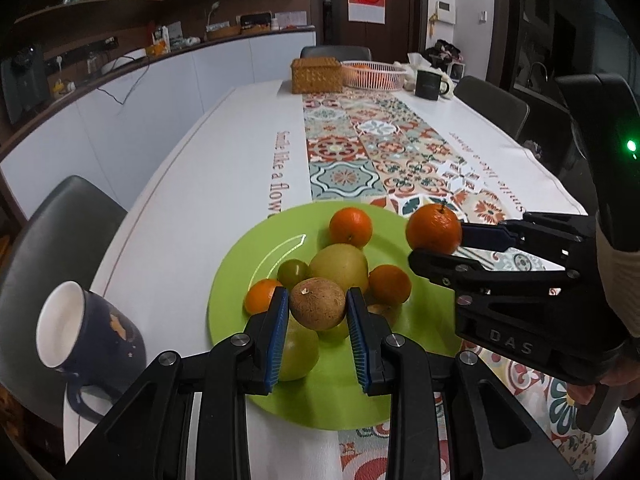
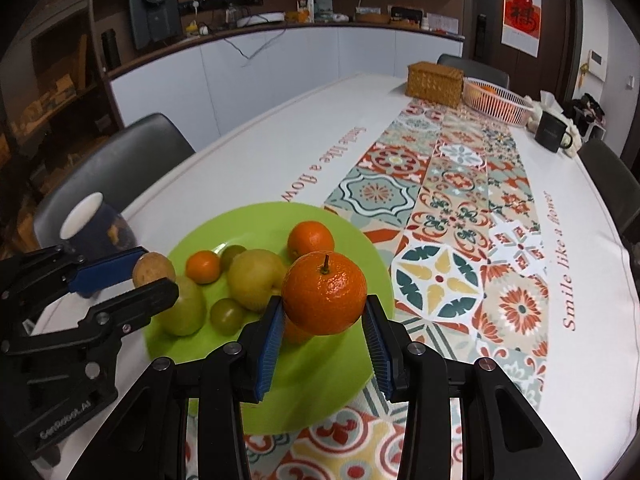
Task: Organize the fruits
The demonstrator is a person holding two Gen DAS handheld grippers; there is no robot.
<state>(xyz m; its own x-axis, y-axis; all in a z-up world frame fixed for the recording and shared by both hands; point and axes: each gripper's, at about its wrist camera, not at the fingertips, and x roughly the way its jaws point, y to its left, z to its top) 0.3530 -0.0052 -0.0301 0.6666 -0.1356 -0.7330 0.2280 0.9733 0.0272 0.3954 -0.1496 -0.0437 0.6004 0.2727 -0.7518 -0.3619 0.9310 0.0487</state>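
Currently both tools carry fruit above the round lime-green plastic plate (image 1: 236, 280) on the counter. The left gripper (image 1: 318, 308) has its jaws clenched on a small brown rough-skinned round fruit (image 1: 317, 303); the right gripper (image 2: 324, 320) has its jaws clamped on a bright orange stemmed mandarin (image 2: 324, 293). Beneath them lie loose mandarins, green tomatoes and a yellow-green pear (image 1: 339, 266). Likely risks: either round fruit dropped onto the heap could knock others rolling off the shallow rim, and the navy ceramic mug (image 1: 90, 332) stands near the left tool's side.
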